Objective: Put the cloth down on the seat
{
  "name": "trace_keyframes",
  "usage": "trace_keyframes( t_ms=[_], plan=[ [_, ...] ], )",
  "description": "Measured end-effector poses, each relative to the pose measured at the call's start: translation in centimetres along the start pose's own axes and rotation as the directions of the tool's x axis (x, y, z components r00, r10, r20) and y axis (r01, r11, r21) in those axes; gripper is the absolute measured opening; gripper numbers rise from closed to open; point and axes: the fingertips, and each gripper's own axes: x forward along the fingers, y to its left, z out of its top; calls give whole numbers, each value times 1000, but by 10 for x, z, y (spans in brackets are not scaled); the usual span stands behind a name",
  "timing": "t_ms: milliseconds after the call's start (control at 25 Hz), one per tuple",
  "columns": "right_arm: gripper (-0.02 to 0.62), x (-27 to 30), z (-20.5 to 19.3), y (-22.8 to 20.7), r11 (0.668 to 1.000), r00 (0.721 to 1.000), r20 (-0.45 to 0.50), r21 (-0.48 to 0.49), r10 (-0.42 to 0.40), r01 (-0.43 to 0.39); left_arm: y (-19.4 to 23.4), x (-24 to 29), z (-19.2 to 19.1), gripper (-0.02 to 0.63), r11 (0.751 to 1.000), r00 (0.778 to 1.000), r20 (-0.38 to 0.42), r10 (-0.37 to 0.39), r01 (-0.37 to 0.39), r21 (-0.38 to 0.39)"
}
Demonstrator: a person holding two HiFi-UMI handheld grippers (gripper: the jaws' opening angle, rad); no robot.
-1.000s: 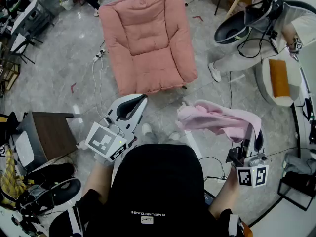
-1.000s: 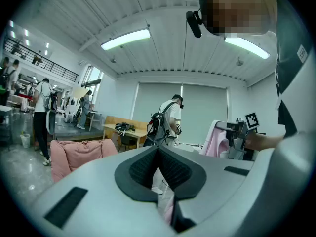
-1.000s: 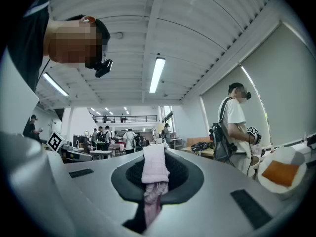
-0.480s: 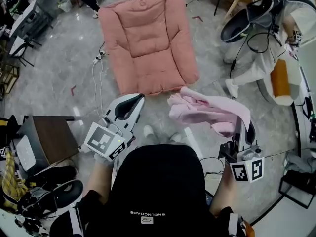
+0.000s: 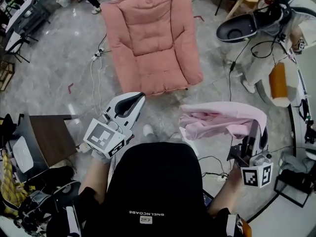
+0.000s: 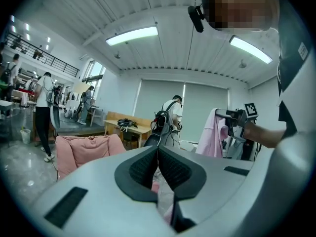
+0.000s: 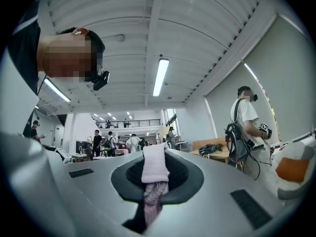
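Observation:
The seat is a pink padded armchair (image 5: 153, 38) on the grey floor ahead of me; its cushion lies bare. My right gripper (image 5: 257, 126) is shut on a pale pink cloth (image 5: 217, 120), which hangs bunched in the air to the right of the seat's front edge and below it, clear of the seat. A strip of the cloth (image 7: 154, 174) is pinched between the right jaws. My left gripper (image 5: 137, 98) is shut and holds nothing, pointing at the seat's front left corner. From the left gripper view, the seat (image 6: 84, 149) is low at left and the cloth (image 6: 212, 132) hangs at right.
A person wearing gear (image 5: 269, 43) stands at the upper right beside a white stool with an orange cushion (image 5: 279, 80). Cables (image 5: 96, 75) trail over the floor left of the seat. A dark side table (image 5: 47, 137) stands at my left.
The right gripper carried the cloth left toward the seat's front edge, then back to the right and a little lower. The left gripper stayed almost still.

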Motion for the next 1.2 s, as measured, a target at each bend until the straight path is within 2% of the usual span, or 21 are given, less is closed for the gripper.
trace_keyframes(
  t_ms=[200,480,560,720,960,1200],
  plan=[
    [38,4,10,6,998,998,20,-36,-58,59,29,-8,-11,15,1000,1000,-18,-15,15,-17],
    [38,7,13,-7,992,993,43,-52,-109,112,40,10,-20,15,998,998,-47,-52,51,-31],
    [38,6,11,-16,993,992,52,-27,-118,119,41,21,-20,15,998,997,-52,-59,58,-28],
    [38,17,7,-35,994,993,52,-5,-108,108,45,46,-15,15,998,996,-60,-61,60,-23],
    [38,52,7,-73,997,997,36,-22,-70,71,49,96,-12,15,999,996,-77,-40,37,-32],
    [38,75,13,-117,999,998,57,17,-38,37,48,144,-5,15,999,997,-79,-24,22,-30]
  ],
)
